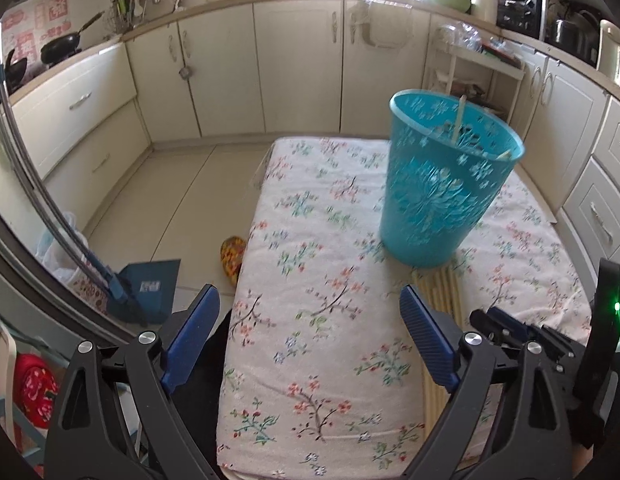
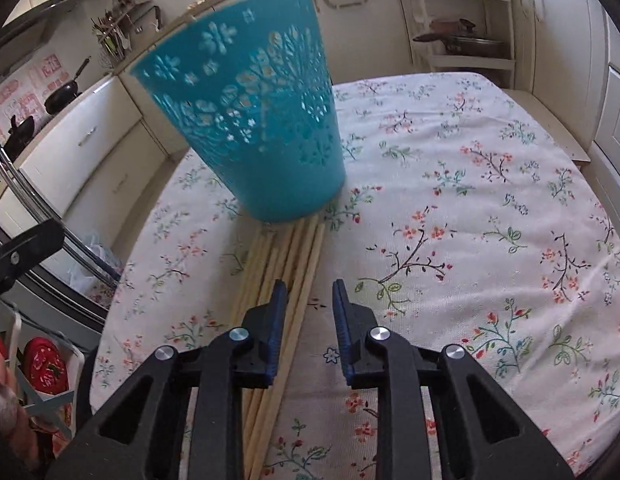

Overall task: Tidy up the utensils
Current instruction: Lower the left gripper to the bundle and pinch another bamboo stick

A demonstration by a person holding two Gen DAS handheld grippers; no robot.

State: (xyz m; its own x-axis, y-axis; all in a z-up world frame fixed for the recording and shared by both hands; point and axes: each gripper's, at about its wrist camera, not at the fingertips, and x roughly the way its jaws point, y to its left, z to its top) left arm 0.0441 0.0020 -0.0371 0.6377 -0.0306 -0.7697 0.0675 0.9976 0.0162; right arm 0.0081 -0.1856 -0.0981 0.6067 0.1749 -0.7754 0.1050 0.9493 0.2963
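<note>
Wooden chopsticks [image 2: 293, 280]: about seven; one basket [image 2: 253, 120].

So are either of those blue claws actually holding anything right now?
No, nothing is held. The left gripper hangs wide open over the flowered cloth. The right gripper is slightly open above the chopsticks, not pinching any.

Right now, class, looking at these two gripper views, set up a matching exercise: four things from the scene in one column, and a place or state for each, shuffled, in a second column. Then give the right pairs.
Things:
1. teal basket
2. chopsticks
3. left gripper
4. right gripper

Places or states:
A. jaws wide apart, nothing between them
B. lying in a bundle on the floral cloth
C. standing at the far end of the bundle, one stick inside
D. jaws narrow, at the bundle's right edge

Pairs: 1-C, 2-B, 3-A, 4-D
</note>
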